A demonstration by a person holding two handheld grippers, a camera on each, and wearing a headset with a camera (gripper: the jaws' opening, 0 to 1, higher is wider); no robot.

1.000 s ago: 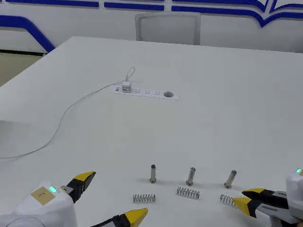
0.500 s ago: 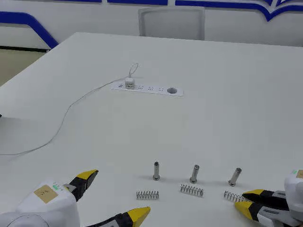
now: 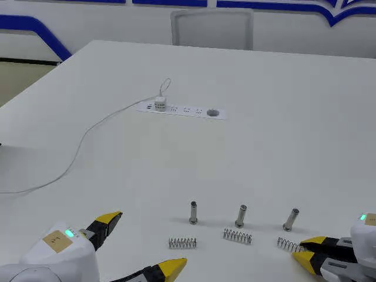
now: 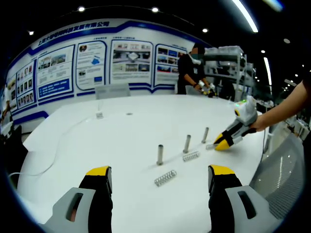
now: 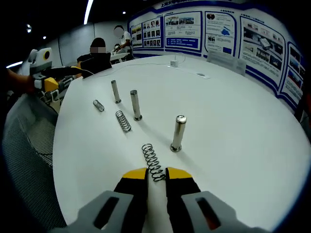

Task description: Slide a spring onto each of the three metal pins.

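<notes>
Steel spring (image 5: 152,161) lies end-on to right gripper (image 5: 156,174), near end between barely parted jaws; left gripper (image 4: 160,170) gapes empty, farther off.

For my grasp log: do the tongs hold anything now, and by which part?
The left tongs are open and empty. The right tongs straddle the near end of a spring lying on the table; whether they clamp it cannot be told.

table top (image 3: 282,117): white, smooth, matt with a faint sheen. three pins (image 3: 241,215): bright polished metal, glossy. springs (image 3: 237,236): thin bare metal wire, duller grey. left gripper (image 3: 144,242), right gripper (image 5: 155,173): shells white glossy plastic; jaw ends yellow over black, matt, plastic or rubber, cannot tell. far power strip (image 3: 182,110): white plastic; its cord (image 3: 88,132) smooth white.
</notes>
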